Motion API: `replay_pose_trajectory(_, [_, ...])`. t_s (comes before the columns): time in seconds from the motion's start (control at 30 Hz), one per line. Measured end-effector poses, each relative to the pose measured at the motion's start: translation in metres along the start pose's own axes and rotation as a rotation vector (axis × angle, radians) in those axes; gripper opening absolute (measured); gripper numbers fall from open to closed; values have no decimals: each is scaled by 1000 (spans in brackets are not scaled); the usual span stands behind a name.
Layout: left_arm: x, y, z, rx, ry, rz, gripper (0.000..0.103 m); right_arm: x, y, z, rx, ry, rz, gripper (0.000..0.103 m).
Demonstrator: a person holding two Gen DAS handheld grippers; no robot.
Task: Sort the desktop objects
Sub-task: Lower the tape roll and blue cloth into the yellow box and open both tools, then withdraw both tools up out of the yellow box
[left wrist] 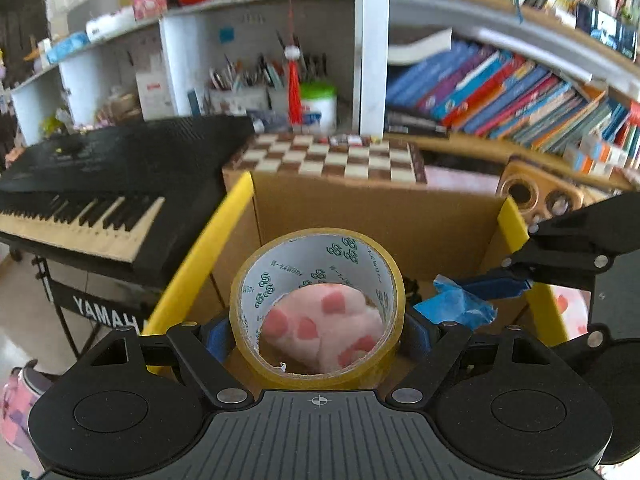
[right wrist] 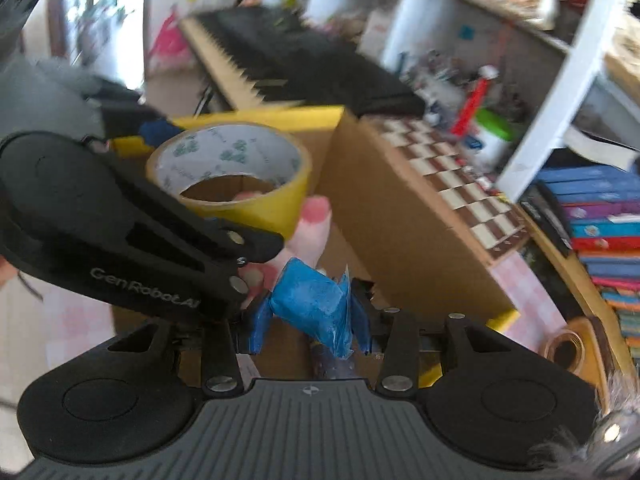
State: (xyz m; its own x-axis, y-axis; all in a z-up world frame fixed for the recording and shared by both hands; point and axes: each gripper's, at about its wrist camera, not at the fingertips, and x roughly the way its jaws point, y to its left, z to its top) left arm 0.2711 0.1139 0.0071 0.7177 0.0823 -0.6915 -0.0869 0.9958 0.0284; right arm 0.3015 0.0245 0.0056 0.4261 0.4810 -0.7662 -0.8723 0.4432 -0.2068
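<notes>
A roll of packing tape (left wrist: 316, 304) is clamped in the left tongs (left wrist: 318, 334) and a crumpled blue wrapper (right wrist: 310, 300) in the right tongs (right wrist: 308, 320), both held over the open cardboard box (left wrist: 360, 208); neither is dropped in yet.

The left gripper (left wrist: 318, 332) points steeply down, its jaws spread wide and clamped on the outside of a tape roll (left wrist: 318, 308) that stands between the blue pads, one of them (left wrist: 216, 338) pressed to the roll's left side. The right gripper (right wrist: 308, 320) also tilts downward, jaws nearly closed and pinching a crumpled blue wad (right wrist: 310, 300) between its pads. The two grippers sit close together, the right one just beside the left, with its fingertips near the left's right jaw.
</notes>
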Motion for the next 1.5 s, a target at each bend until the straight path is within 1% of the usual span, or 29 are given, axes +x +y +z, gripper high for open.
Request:
replay_pose_trajectory(0.2, [23,-11,-3,87,110,9,83,26,5,-9,-89,107,49,39])
replay_pose_trajectory(0.27, [31,-13,-7,119,146,21,83,33,4,-10,-84,132,67,39])
replay_pose_trajectory(0.33, [31,-12,-6,110,152,12,83,35,2,-10,-95,149,82,39])
replay_pose_trajectory(0.43, [32,-13,-6,127,168,12,84,37,0,-7,-115,175,99,39])
replay_pose_trajectory(0.57, [32,-14,-6,130,164,12,84,34,2,-10,-123,177,82,39])
replay_pose_trajectory(0.67, [29,-17,-7,145,138,13,84,29,5,-11,-123,148,55,41])
replay_pose_trajectory(0.77, [22,-16,-8,137,113,19,84,18,4,-13,-105,114,25,41])
replay_pose_trajectory(0.8, [17,-16,-8,136,91,17,85,12,4,-13,-100,95,22,42])
replay_pose_trajectory(0.87, [5,-17,-8,137,45,7,88,0,4,-15,-91,65,-8,47])
replay_pose_trajectory(0.93, [-7,-20,-8,144,1,-5,91,-13,2,-17,-57,34,-30,47])
replay_pose_trajectory(1.0, [-19,-23,-7,151,-50,-26,92,-28,1,-21,-15,2,-56,49])
replay_pose_trajectory(1.03, [-26,-24,-8,153,-77,-35,93,-35,1,-23,6,-17,-69,51])
replay_pose_trajectory(1.07, [-33,-25,-8,149,-103,-38,94,-43,2,-25,22,-38,-84,56])
replay_pose_trajectory(1.13, [-46,-26,-10,141,-147,-49,97,-58,7,-30,53,-77,-123,60])
replay_pose_trajectory(1.3, [-75,-26,-20,90,-231,-71,98,-88,22,-42,134,-130,-205,60])
replay_pose_trajectory(1.5, [-111,-19,-36,24,-299,-99,99,-123,40,-62,241,-186,-307,60])
